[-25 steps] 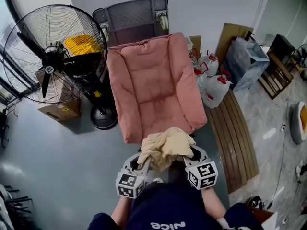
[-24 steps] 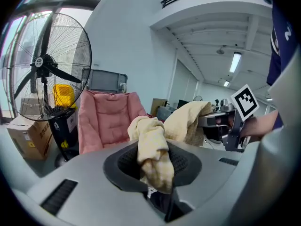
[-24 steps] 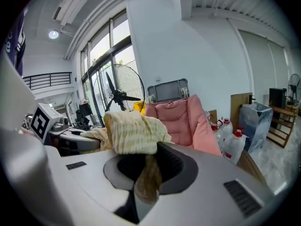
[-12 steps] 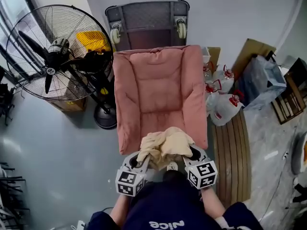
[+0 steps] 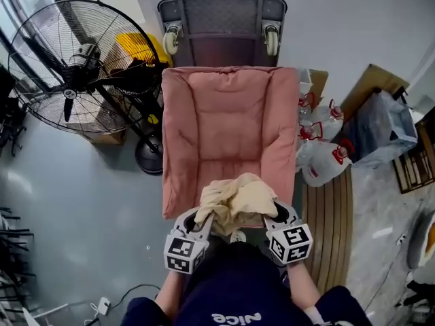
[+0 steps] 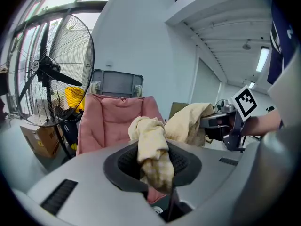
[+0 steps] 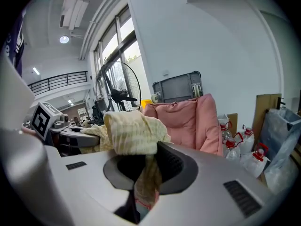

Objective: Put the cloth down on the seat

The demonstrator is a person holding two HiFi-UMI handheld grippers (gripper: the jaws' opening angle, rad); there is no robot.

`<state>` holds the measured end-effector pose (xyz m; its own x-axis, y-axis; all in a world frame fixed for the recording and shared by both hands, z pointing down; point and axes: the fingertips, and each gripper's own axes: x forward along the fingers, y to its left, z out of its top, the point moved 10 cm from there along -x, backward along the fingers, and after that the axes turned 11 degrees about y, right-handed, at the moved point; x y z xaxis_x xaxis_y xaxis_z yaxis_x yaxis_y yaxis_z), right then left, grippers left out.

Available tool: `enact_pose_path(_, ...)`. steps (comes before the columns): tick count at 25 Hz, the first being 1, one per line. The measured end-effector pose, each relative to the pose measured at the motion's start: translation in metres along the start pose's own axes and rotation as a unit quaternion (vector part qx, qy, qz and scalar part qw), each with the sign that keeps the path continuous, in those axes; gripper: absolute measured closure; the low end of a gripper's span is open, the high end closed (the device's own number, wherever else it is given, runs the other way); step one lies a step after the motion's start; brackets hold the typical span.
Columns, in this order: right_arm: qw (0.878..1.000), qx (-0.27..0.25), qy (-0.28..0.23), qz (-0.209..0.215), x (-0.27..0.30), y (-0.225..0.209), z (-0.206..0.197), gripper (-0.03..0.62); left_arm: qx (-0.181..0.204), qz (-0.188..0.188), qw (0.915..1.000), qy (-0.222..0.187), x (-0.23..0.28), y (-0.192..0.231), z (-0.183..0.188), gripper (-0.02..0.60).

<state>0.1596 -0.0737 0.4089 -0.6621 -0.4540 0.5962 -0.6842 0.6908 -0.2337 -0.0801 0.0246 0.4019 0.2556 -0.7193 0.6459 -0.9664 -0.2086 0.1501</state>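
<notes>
I hold both grippers close to my body, at the near edge of the seat [image 5: 228, 124].

1. The left gripper [image 5: 201, 220] is clenched on the left end of the cloth [image 5: 236, 199]. Its own view shows a bunched fold pinched between the jaws.
2. The right gripper [image 5: 274, 216] is clenched on the right end. A strip of fabric hangs down through its jaws.
3. The cloth spans the gap between the two grippers as a crumpled cream bundle over the near lip of the seat. I cannot tell whether it touches the cushion.

Beyond the cloth, the pink seat cushion runs away from me. To its left stands a fan [image 5: 75, 66]. To its right lie jugs [image 5: 323, 158] with red caps and a slatted bench [image 5: 333, 229]. Farthest, a grey cart [image 5: 223, 22] stands against the wall [image 5: 353, 19].
</notes>
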Motion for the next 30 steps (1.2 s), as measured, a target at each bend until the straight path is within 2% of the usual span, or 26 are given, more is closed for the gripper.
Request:
enact_pose_path(9, 1.0, 0.015, -0.016, -0.012, 0.018, -0.001, 0.023, 0.51, 0.016, 0.003, 0.9998, -0.012, 0.014, 0.031, 0.027, 0.479)
enact_pose_path(22, 1.0, 0.002, -0.013, -0.015, 0.067, -0.008, 0.056, 0.51, 0.039, 0.011, 0.9991, -0.012, 0.046, 0.074, 0.056, 0.479)
enact_pose_path(30, 1.0, -0.002, 0.01, -0.02, 0.101, -0.025, 0.057, 0.51, 0.008, 0.003, 0.9999, 0.008, 0.079, 0.094, 0.054, 0.479)
